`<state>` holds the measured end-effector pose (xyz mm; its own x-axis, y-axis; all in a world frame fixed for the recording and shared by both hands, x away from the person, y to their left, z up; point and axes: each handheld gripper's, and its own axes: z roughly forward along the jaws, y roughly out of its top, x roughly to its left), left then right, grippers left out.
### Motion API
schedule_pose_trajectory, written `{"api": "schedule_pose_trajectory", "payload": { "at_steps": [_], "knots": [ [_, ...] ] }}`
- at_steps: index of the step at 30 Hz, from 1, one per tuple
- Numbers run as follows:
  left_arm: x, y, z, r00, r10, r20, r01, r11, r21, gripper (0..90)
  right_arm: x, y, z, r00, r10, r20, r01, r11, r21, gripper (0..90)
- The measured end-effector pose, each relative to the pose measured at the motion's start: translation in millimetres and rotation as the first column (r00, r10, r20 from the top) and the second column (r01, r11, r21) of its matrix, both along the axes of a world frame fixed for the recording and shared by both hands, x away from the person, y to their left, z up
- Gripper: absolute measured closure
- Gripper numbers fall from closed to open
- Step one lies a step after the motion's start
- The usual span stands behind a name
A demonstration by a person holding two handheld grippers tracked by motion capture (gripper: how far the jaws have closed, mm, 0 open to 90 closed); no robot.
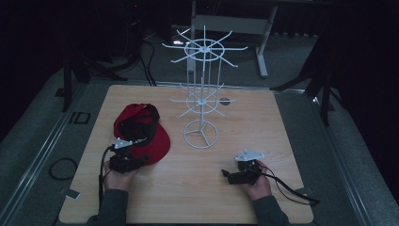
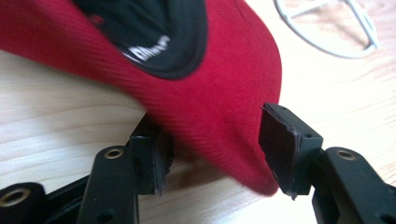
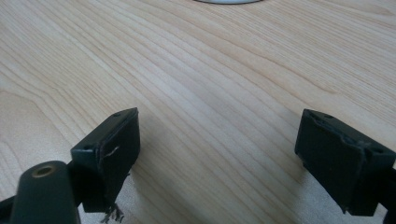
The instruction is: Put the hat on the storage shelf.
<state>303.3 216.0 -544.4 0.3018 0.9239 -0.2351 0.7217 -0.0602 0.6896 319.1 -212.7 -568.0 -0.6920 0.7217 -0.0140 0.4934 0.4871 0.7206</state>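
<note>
Red cap (image 2: 224,93) brim between released left gripper (image 2: 215,154), right gripper (image 3: 233,158) released

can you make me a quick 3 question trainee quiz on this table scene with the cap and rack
1. True or false: the left tool is already clamped shut on the red cap.
2. What lies between the jaws of the right tool?
A. the cap's brim
B. bare wooden table
C. the rack's base ring
3. Fill in: the white wire rack stands ____ on the table.

Key:
1. False. Its jaws stand apart on either side of the brim's edge.
2. B.
3. Upright. It stands on its round base, just right of the cap in the high view.
</note>
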Motion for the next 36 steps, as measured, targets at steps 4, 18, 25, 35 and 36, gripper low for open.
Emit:
{"api": "schedule_pose_trajectory", "payload": {
  "at_steps": [4,18,25,35,36],
  "knots": [
    [7.5,-3.5,-5.9,0.9999,-0.001,-0.01,0.001,0.9998,-0.021,44.8,0.0,0.0,0.0,1.0,-0.001,-0.001,0.001,1.0,0.0,13.9],
    [32.6,-3.2,-9.1,0.9988,-0.017,-0.046,0.015,0.9989,-0.044,56.4,0.0,0.2,0.0,1.0,-0.001,-0.002,0.001,1.0,0.001,13.8],
    [31.9,0.8,0.8,0.9979,-0.064,-0.011,0.064,0.9979,-0.007,69.9,0.1,0.1,0.0,1.0,0.0,-0.001,0.0,1.0,0.0,13.8],
    [20.7,-2.7,9.5,0.9923,-0.087,0.088,0.085,0.9959,0.029,83.4,0.0,0.1,0.0,1.0,-0.001,-0.002,0.001,1.0,0.001,13.8],
    [20.7,-2.7,9.5,0.9923,-0.087,0.088,0.085,0.9959,0.029,83.6,0.0,0.1,0.0,1.0,-0.001,-0.002,0.001,1.0,0.001,13.8]
  ]
}}
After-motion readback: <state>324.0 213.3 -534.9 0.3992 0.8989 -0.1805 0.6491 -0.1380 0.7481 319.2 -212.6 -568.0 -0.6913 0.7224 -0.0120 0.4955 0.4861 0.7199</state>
